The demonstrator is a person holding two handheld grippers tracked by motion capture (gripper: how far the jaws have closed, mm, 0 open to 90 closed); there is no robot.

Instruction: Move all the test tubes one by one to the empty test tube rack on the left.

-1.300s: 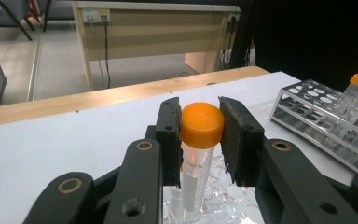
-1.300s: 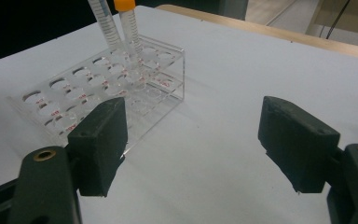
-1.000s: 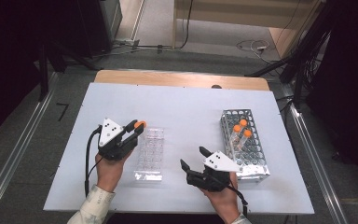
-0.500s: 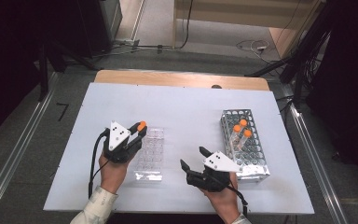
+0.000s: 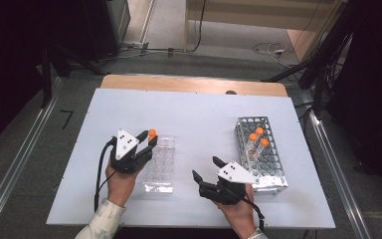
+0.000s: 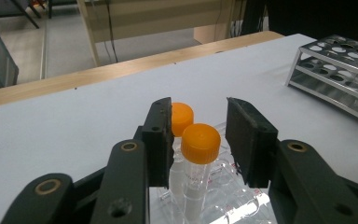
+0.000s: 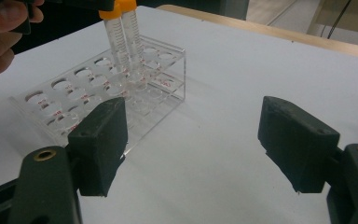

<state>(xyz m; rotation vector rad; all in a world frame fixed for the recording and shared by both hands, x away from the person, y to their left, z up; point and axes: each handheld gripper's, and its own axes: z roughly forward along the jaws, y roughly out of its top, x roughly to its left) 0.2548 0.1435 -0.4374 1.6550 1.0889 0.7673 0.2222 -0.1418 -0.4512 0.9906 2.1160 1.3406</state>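
Your left gripper [image 6: 199, 135] was over the far end of the clear plastic rack with many round holes [image 5: 159, 165], which sat near the front left of the white tabletop [image 5: 199, 114]. Its jaws stood apart, one on each side of a clear tube with an orange screw cap [image 6: 199, 158]. That tube stood in a hole at the far end of the rack, and the jaws did not seem to squeeze it. A second orange-capped clear tube [image 6: 181, 122] stood just behind it, right beside the left jaw. If you lifted or swung sideways from there, I think a jaw could bump that second tube and tip it, or drag the light rack along the tabletop. If the first tube was not all the way down in its hole, it could lean and fall. Your right gripper [image 5: 215, 176] hung wide open and held nothing, near the front edge, between the two racks. The silver metal wire rack [image 5: 263, 159] sat toward the right edge with three more orange-capped tubes [image 5: 256, 138] in it, well apart from the clear rack. The middle of the tabletop was bare.
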